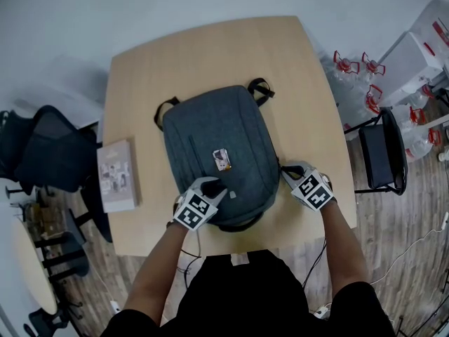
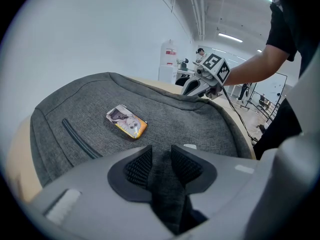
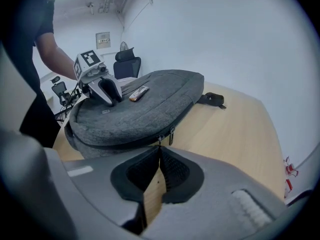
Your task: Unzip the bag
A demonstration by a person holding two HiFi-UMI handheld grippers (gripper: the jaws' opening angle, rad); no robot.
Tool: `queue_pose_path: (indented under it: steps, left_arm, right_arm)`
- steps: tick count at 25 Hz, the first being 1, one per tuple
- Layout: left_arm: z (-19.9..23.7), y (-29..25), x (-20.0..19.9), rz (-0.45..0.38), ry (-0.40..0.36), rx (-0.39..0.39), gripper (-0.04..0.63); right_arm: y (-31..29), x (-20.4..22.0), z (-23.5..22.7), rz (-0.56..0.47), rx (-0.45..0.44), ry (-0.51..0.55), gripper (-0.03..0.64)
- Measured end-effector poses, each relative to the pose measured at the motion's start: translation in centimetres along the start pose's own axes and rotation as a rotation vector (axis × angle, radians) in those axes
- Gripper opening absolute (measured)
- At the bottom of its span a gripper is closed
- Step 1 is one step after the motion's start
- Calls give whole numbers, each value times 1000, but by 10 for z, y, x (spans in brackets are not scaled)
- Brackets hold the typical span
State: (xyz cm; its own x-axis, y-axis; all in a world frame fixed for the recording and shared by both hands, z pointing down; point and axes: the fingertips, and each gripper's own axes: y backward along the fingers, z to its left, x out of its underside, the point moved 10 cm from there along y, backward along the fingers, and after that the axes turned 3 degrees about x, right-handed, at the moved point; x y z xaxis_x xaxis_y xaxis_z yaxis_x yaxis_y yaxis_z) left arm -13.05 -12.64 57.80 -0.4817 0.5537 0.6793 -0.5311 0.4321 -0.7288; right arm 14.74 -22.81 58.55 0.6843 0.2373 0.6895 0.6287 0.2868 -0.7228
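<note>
A grey backpack (image 1: 210,142) lies flat on the wooden table (image 1: 210,48), with a small picture tag (image 1: 222,159) on its front. My left gripper (image 1: 216,187) rests on the bag's near end, shut on a fold of its grey fabric (image 2: 165,184). My right gripper (image 1: 289,170) is at the bag's right edge. In the right gripper view its jaws (image 3: 160,151) are shut, and their tips meet on a zipper pull (image 3: 159,142). A second pull (image 3: 171,134) hangs just beside it. The zip line (image 3: 125,143) runs closed along the bag's side.
A light book (image 1: 116,175) lies at the table's left edge. Black office chairs (image 1: 49,153) stand to the left, and another chair (image 1: 382,152) to the right. Water bottles (image 1: 365,83) stand at the far right. The bag's straps (image 1: 261,88) poke out at its far end.
</note>
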Motion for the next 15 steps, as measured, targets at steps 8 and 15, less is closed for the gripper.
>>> queue_pose_path:
  steps: [8,15]
  left_arm:
    - [-1,-1,0,-1,-2,-5,132]
    - [0,-2,-1,0,-2,-23,126]
  right_arm:
    - [2,-3,14,48,145,64,11]
    - [11,4,38,99,172,145,11]
